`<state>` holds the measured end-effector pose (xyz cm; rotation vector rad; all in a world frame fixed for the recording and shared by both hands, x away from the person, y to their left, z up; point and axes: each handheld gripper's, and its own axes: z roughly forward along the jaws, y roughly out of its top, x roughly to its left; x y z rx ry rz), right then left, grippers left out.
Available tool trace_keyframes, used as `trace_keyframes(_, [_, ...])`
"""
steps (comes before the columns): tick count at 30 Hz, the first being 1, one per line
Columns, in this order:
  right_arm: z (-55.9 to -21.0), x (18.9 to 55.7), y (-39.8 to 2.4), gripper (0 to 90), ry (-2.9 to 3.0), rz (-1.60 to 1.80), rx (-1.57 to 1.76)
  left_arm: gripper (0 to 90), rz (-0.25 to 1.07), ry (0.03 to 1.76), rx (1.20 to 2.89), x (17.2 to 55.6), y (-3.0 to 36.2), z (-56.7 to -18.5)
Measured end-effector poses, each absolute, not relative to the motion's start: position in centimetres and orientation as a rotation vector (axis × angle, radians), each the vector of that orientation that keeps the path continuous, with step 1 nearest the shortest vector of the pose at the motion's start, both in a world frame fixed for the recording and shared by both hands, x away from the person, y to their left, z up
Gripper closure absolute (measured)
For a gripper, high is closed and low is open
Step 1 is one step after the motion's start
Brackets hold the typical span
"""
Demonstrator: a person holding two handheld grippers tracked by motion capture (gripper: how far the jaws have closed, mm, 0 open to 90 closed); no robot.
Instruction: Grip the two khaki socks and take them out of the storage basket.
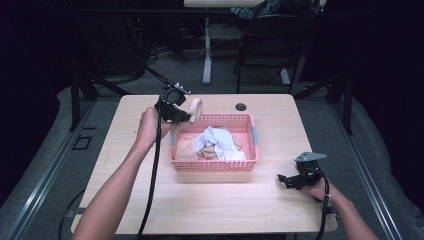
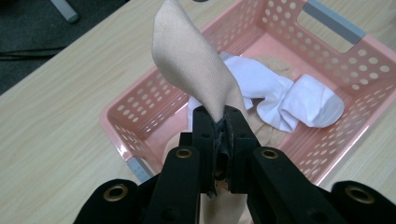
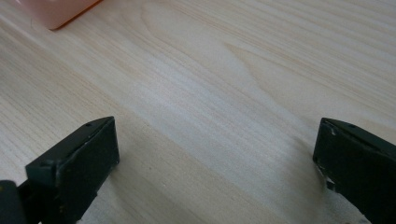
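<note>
My left gripper (image 1: 189, 117) is shut on a beige sock (image 1: 195, 109) and holds it in the air above the left rear corner of a pink perforated basket (image 1: 215, 163). In the left gripper view the beige sock (image 2: 191, 60) rises from between the pinched jaws of the left gripper (image 2: 219, 122), over the basket (image 2: 140, 98). White socks (image 2: 299, 100) and beige ones lie inside the basket. My right gripper (image 1: 283, 178) rests low at the table's right front, its jaws wide apart. The right gripper (image 3: 215, 158) has bare wood between its jaws.
The wooden table (image 1: 150, 195) has a cable hole (image 1: 241, 106) behind the basket. Grey handles (image 2: 334, 23) sit on the basket's short ends. A corner of the basket (image 3: 56, 14) lies ahead of the right gripper. A chair and a desk leg stand beyond the table.
</note>
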<state>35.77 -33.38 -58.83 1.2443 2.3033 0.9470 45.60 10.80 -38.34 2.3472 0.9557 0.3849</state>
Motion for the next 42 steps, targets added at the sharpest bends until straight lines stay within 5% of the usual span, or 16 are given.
trace_keyframes(17, [-58.8,35.8,-33.4,0.0,2.302,0.948,1.245,85.2,0.416,1.010,2.262,45.0,14.8,-36.4])
trace_keyframes(42, [-58.8,35.8,-33.4,0.0,2.302,0.949,1.245,85.1,0.447,1.258,2.104,44.2,26.1,-36.8])
